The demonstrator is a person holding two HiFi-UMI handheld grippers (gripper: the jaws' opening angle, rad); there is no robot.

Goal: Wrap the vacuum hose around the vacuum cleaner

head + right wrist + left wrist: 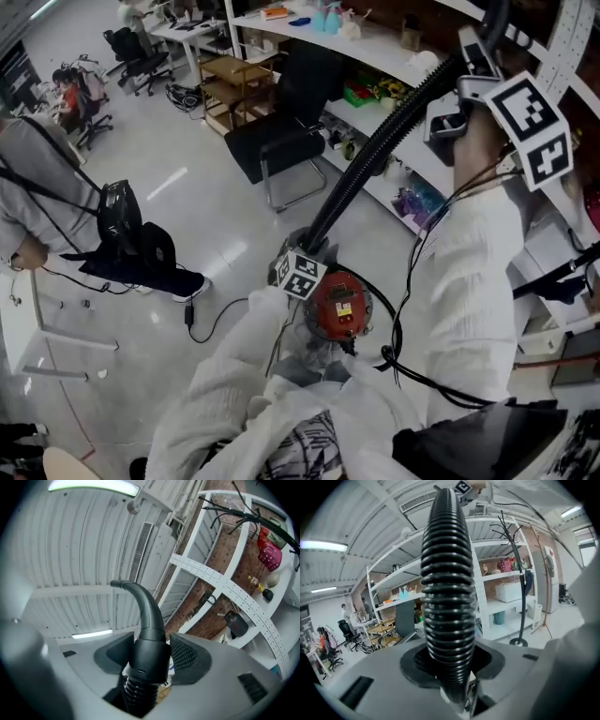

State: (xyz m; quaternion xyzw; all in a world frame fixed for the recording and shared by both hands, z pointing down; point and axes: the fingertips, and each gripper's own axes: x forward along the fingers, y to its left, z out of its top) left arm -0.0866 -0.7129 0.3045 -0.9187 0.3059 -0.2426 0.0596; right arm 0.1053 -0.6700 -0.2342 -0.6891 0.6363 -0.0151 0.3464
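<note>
Sleeve cloth (pixel 239 370) hid part of the red vacuum cleaner (pixel 339 305) just beside the left gripper (pixel 449 667). Its jaws, narrowly apart, clamped the ribbed vacuum hose (pixel 447 588) between them. The right gripper (pixel 145 663) had its jaws clamped on the hose's rigid cuff (pixel 150 654), and the curved nozzle (pixel 146 604) rose beyond them.

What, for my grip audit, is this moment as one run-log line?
left gripper: shut on corrugated hose | right gripper: shut on hose handle cuff, raised | red vacuum cleaner: on floor | wrap: not started
</note>
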